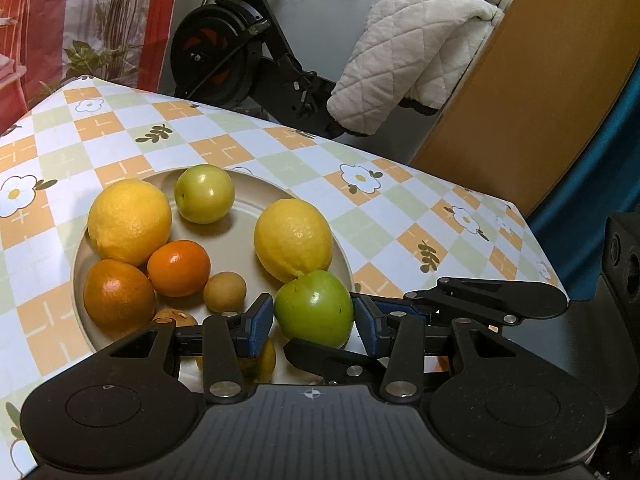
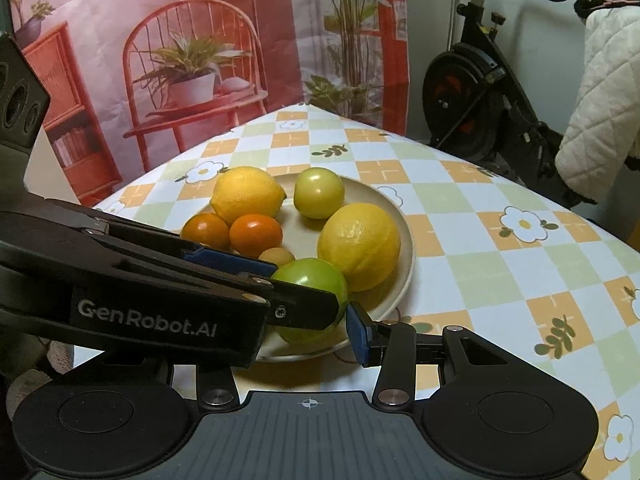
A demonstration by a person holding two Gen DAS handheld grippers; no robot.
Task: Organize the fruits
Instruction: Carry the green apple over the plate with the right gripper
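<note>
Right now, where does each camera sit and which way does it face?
Left wrist: on the left gripper, looking down at the plate; its pads hold the green apple.
Right wrist: on the right gripper, facing the same plate; one blue pad shows, left gripper crossing.
Shared: plate, green apple, lemons.

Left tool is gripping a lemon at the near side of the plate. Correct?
Not quite. The left tool is gripping the green apple, not a lemon, with its blue pads against the apple's two sides. Both lemons lie free farther back on the plate. The rest holds: the grip is at the near side of the plate. The left wrist view shows it.
</note>
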